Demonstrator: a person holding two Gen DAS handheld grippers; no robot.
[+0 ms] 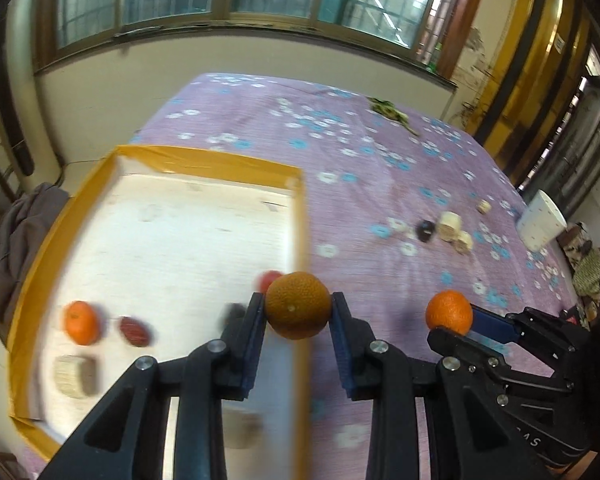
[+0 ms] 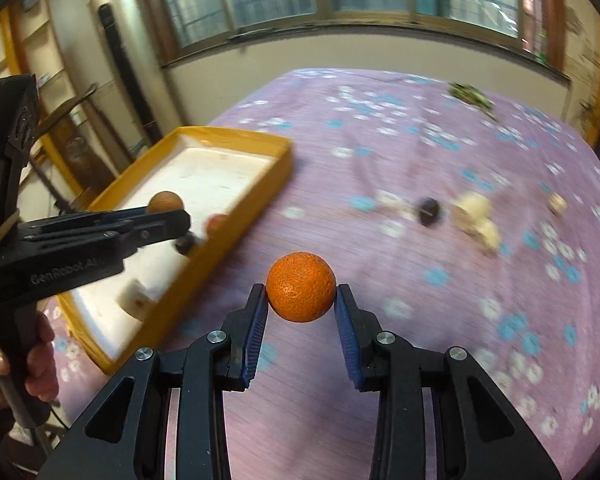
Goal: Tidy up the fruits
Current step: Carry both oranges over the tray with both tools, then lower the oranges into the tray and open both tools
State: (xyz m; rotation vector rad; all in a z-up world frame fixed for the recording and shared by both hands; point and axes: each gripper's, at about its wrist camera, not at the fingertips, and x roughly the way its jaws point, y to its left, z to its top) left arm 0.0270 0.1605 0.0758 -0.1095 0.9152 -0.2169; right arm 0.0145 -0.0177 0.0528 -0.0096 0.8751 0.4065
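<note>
While my left claw [image 1: 298,307] grips a dull orange [image 1: 298,305] above the tray's edge [image 1: 300,216], my right claw [image 2: 301,294] clamps a brighter orange [image 2: 301,287].

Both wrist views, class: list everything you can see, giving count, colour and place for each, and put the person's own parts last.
Tray: one, yellow rim, white floor, left side of the bed.
Bedspread: one, purple with white and blue flowers, under everything.
Orange in tray: one, orange, near left corner.
Red fruit: one, dark red, beside that orange.
Pale blocks in tray: at least two, beige, near edge.
Dark fruit: one, on the bedspread right of the tray.
Pale pieces: several, cream, beside the dark fruit.
Green sprig: one, far right of the bed.
Left gripper: black, holds a dull orange over the tray's right rim.
Right gripper: black, holds a bright orange above the bedspread.
Hand: one, on the left gripper's handle.
</note>
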